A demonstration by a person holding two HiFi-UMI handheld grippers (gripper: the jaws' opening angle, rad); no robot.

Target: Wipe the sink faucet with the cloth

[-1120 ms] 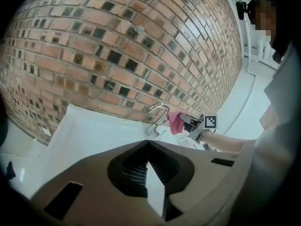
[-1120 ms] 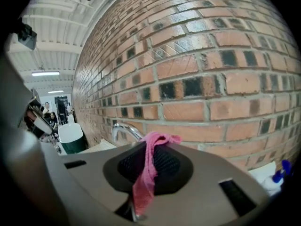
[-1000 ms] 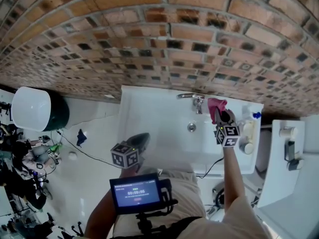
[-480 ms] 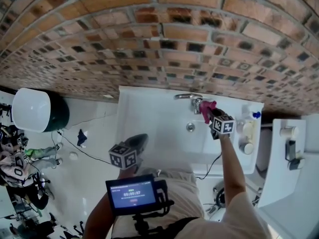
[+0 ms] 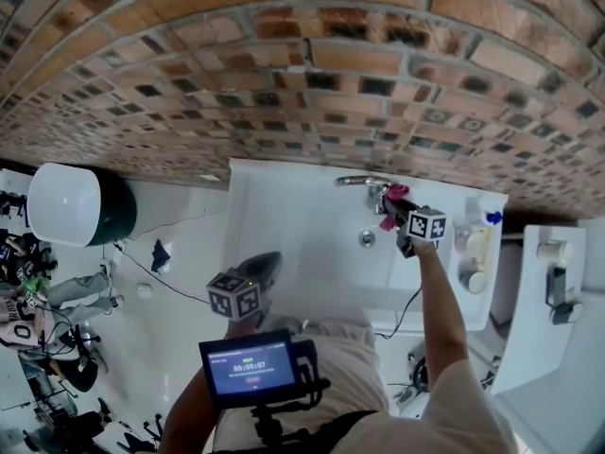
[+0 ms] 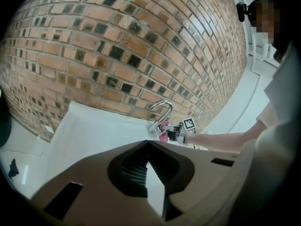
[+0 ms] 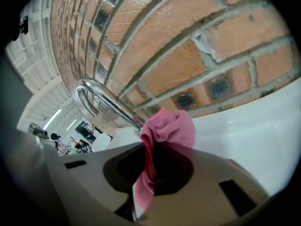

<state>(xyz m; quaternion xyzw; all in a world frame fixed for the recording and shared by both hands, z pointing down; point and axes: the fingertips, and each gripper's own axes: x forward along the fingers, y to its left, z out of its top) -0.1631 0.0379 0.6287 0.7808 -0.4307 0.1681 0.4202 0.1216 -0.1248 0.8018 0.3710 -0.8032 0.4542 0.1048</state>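
Observation:
A chrome faucet (image 5: 364, 182) arches over the white sink (image 5: 293, 216) against the brick wall. My right gripper (image 5: 405, 216) is shut on a pink cloth (image 5: 394, 202), which it holds against the faucet's base on its right side. In the right gripper view the cloth (image 7: 167, 130) bunches out of the jaws right beside the faucet's curved tube (image 7: 104, 106). My left gripper (image 5: 261, 270) hangs at the sink's near edge, shut and holding nothing. From the left gripper view, the faucet (image 6: 162, 108), cloth (image 6: 163, 131) and right gripper (image 6: 175, 133) show beyond the basin.
The drain (image 5: 367, 238) lies just below the faucet. Bottles and small items (image 5: 471, 253) stand on the sink's right rim. A white-lidded green bin (image 5: 66, 206) is on the floor at left. A screen device (image 5: 250, 367) hangs at the person's chest.
My right gripper has carried the cloth left and toward the wall, from the sink's right side to the faucet's base. The left gripper has stayed at the sink's near edge.

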